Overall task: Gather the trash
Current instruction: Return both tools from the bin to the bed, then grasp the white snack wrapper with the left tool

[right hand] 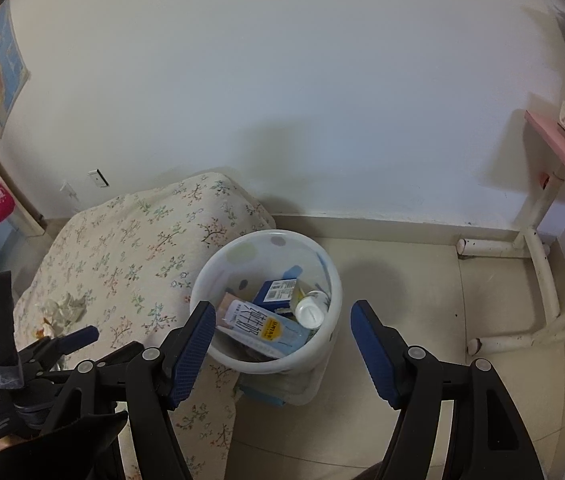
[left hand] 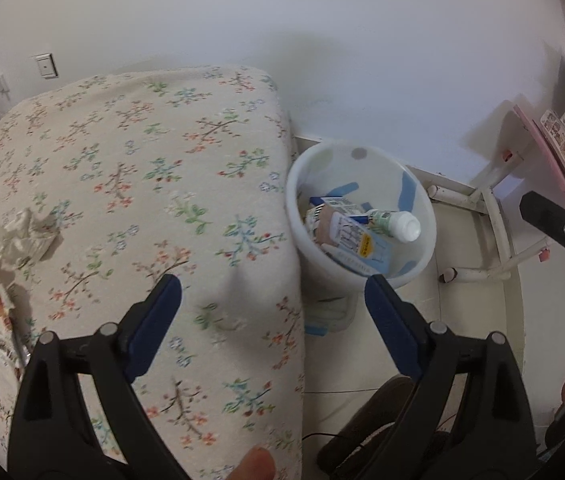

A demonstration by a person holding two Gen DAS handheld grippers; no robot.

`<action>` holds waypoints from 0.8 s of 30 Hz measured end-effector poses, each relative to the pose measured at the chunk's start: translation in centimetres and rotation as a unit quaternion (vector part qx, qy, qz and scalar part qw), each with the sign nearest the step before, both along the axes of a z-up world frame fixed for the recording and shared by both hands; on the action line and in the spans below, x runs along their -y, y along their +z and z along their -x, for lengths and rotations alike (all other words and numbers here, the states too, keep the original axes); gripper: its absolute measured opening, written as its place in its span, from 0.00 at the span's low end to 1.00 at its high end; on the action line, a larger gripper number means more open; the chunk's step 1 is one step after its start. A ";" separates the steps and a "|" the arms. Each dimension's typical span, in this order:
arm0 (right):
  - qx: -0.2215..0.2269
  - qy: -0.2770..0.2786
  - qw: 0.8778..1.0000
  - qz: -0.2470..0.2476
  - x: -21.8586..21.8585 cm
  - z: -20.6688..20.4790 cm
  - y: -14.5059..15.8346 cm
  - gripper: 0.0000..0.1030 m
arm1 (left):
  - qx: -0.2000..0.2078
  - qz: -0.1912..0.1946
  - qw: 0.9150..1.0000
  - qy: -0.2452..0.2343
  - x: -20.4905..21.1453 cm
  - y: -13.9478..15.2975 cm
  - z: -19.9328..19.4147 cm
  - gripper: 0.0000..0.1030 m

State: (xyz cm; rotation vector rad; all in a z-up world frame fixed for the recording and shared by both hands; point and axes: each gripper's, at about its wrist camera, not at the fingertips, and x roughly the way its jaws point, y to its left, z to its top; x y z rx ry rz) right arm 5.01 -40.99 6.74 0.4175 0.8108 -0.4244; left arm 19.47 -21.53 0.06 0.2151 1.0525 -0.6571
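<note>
While both jaws stand apart with nothing between them, the left hand-held gripper hangs over the floral quilted bed and the right hand-held gripper over the round white plastic bin. Inside lie a milk carton, a blue box and a small white-capped bottle. Crumpled tissue rests on the bed, beside the bin; a pink counter on white tube legs stands near.

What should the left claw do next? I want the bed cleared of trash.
Probably swing the left claw, open and empty, toward the crumpled tissue on the floral bedcover and close on it. The bin already holds a bottle and cartons; the tissue still lies outside it.
</note>
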 end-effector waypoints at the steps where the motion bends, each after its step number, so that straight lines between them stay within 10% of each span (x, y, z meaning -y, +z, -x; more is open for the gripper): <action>1: 0.000 0.004 1.000 0.001 -0.4 -0.2 0.1 0.70 | 0.001 -0.001 1.000 0.005 -0.5 0.1 0.0 0.90; 16: -0.012 0.070 0.997 0.020 -6.8 -4.4 0.4 0.72 | 0.009 0.005 0.995 0.102 -9.9 1.0 -0.7 0.91; 24: -0.007 0.130 0.990 0.046 -11.8 -8.0 0.2 0.73 | 0.026 0.012 0.970 0.240 -16.7 0.8 -2.5 0.92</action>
